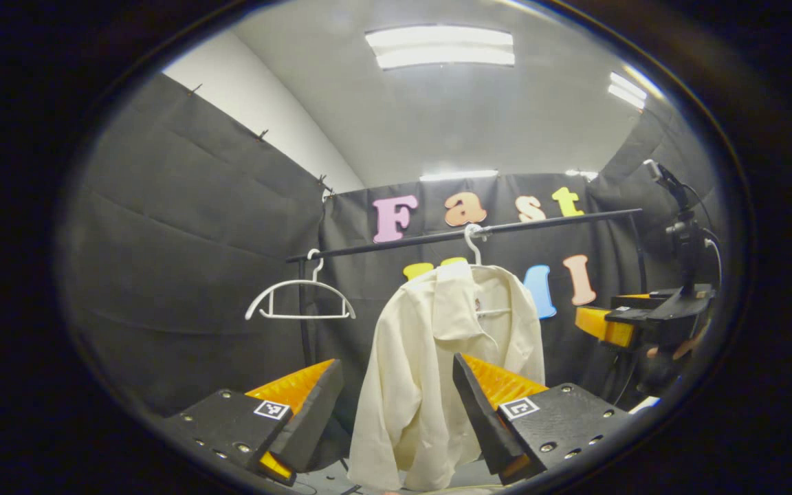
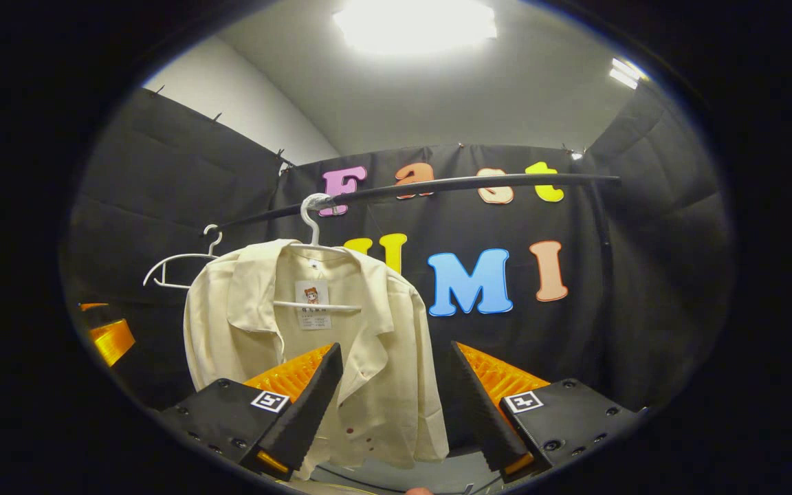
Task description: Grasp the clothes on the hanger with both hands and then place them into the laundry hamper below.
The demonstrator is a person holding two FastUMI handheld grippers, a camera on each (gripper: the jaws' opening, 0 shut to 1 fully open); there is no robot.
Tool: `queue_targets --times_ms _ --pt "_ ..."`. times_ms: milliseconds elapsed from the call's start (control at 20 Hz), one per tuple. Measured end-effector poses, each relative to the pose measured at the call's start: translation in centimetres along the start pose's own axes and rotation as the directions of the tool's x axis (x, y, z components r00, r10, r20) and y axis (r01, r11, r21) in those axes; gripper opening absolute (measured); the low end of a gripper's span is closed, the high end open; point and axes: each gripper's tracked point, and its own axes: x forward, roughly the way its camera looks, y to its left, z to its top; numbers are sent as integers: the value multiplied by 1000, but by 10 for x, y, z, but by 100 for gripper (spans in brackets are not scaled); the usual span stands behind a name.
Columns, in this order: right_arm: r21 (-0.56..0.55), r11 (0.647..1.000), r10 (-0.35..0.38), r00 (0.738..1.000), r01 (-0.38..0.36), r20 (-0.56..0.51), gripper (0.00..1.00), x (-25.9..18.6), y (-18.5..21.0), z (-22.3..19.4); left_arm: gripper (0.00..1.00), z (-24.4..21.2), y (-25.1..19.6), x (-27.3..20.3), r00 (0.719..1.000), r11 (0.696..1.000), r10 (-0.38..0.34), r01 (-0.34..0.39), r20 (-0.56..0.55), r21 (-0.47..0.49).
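The cream shirt hung on a white hanger from the black rail, its hem free below. An empty hanger hung further along the rail, with bare rail between the two. The left tool stood spread, short of the shirt and apart from it. The right tool was spread too, facing the shirt's front without touching. The right tool also showed beside the shirt in the left gripper view.
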Motion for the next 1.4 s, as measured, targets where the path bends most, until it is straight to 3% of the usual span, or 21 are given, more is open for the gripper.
queue_targets --times_ms 250,500,1000,1400 --pt "42 997 71 997 -70 -21 96 58 13 -14 95 -6 -4 14 997 997 77 -77 -12 29" --pt "72 993 99 993 -94 -62 98 103 26 -38 94 -12 4 13 986 985 163 -161 -25 67" --pt "51 998 -26 993 32 -115 98 168 14 -72 95 -25 7 -2 960 958 275 -268 -58 106" --pt "66 993 -87 987 96 -132 95 200 7 -85 94 -38 -34 14 968 969 237 -230 -78 90"
